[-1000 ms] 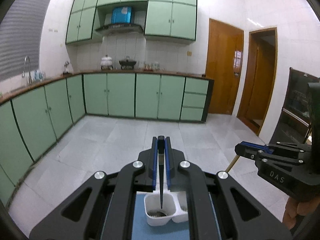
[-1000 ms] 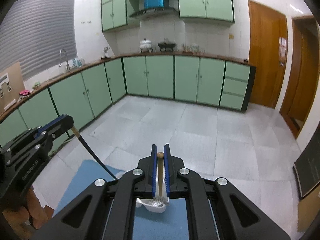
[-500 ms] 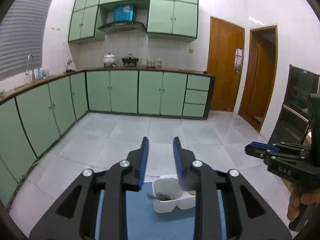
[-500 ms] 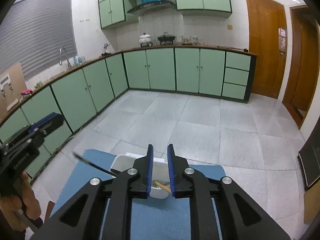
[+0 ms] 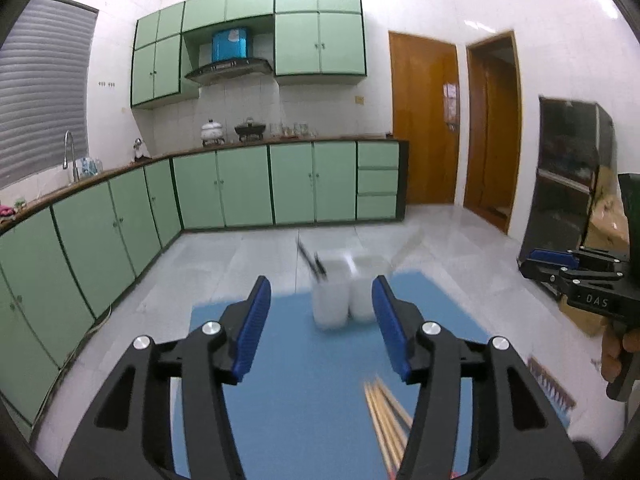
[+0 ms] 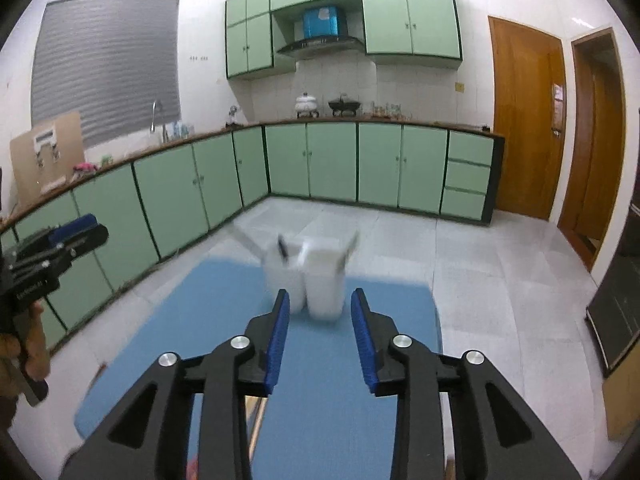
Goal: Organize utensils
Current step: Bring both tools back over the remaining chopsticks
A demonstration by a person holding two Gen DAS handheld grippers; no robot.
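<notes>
We have both tools free at this moment: the left hand-held gripper (image 5: 320,320) has just been opening and stands released with nothing between its blue pads, and the right hand-held gripper (image 6: 318,332) has likewise been opening, its jaws parted and empty. The white twin-cup holder (image 5: 348,292) stands upright toward the far end of the blue mat (image 5: 296,380), blurred in both views, with a dark utensil (image 5: 310,258) leaning out of its left cup and a pale handle (image 6: 348,248) poking from its right cup. We judge one delivery finished and the return for more utensils in hand. A bundle of wooden chopsticks (image 5: 384,416) lies on the mat close under the left gripper's right finger, apart from the holder. The next move calls for lowering over one piece there, closing squarely across its shaft, then carrying it to the proper cup.
</notes>
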